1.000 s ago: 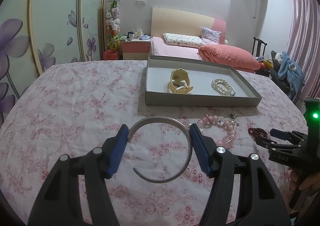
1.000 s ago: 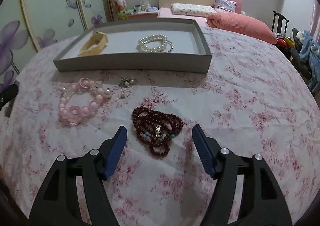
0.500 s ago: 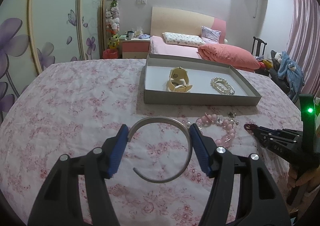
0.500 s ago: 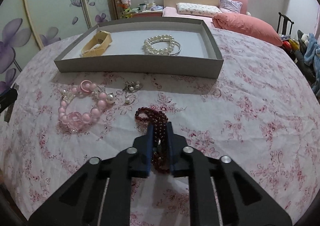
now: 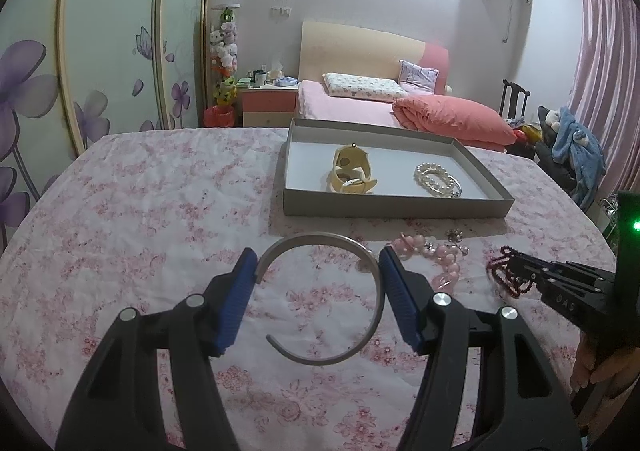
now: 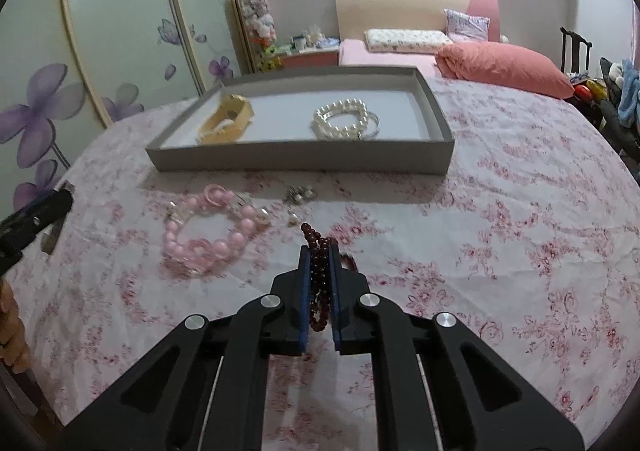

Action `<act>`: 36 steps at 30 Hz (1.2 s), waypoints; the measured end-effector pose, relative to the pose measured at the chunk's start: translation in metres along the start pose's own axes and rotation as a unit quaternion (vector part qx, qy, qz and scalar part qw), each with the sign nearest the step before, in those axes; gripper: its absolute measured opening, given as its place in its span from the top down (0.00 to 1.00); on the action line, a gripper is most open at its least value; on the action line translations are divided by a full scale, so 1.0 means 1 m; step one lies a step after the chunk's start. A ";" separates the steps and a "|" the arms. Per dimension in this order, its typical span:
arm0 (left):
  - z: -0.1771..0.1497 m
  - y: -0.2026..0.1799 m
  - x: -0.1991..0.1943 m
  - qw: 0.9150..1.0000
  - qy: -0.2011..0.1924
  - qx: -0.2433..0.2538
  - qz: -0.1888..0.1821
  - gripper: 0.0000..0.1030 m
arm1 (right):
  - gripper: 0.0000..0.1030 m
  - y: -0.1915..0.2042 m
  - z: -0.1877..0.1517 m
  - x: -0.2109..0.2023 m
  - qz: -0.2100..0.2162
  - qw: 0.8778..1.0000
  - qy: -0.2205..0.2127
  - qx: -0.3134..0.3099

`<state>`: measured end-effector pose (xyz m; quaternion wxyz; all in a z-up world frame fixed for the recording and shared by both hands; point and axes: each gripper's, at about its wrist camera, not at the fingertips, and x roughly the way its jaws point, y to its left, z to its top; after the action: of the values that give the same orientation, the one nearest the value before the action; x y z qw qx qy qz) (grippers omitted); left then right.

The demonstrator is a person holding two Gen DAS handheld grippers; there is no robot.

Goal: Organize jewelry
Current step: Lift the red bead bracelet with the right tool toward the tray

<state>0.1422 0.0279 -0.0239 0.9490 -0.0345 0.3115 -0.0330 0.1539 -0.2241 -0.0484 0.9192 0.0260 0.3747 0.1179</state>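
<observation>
The dark red bead bracelet (image 6: 319, 275) is pinched between the blue pads of the right claw (image 6: 319, 251), whose jaws are closed tight on it; a loop of beads sticks out past the tips and the rest hangs just above the flowered cloth of the worktop (image 6: 500, 251). The silver open bangle (image 5: 332, 295) sits between the pads of the left claw (image 5: 318, 263), which stands about half open with both pads against the bangle's sides, so it appears gripped rather than merely framed.

Just beside these, loose on the cloth, lie the pink bead bracelet (image 6: 208, 231) and a small cluster of pearl earrings (image 6: 299, 196), both near the front wall of the grey tray (image 6: 300, 161). Inside the tray already rest a cream watch (image 6: 226, 119) on the left and a pearl bracelet (image 6: 344, 119) on the right, apart from each other.

By this reckoning the sorting is roughly a third done: two pieces are stowed, two are in hand and not yet carried over, and two wait untouched on the worktop.
</observation>
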 end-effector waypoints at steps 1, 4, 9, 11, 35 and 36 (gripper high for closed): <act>0.000 0.000 -0.001 1.000 -0.001 0.000 0.000 0.41 | 0.91 0.000 0.001 -0.004 0.004 1.000 -0.009 0.001; 0.002 0.000 -0.004 1.000 -0.007 -0.001 0.002 0.41 | 0.91 0.002 0.006 -0.020 0.009 0.999 -0.044 0.006; 0.003 -0.001 -0.009 1.000 -0.017 -0.003 0.001 0.41 | 0.91 0.004 0.015 -0.044 0.014 0.995 -0.098 0.009; 0.004 -0.002 -0.011 1.000 -0.021 -0.003 0.002 0.41 | 0.91 0.004 0.018 -0.052 0.014 0.993 -0.116 0.006; 0.017 -0.022 -0.047 0.993 -0.118 0.020 0.022 0.40 | 0.91 0.033 0.023 -0.110 -0.013 0.960 -0.276 -0.036; 0.018 -0.023 -0.048 0.992 -0.122 0.021 0.023 0.40 | 0.91 0.033 0.024 -0.111 -0.013 0.959 -0.280 -0.033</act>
<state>0.1133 0.0101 0.0209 0.9810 -0.0114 0.1933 -0.0136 0.0872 -0.2168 0.0485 0.9892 0.0225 0.0983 0.1065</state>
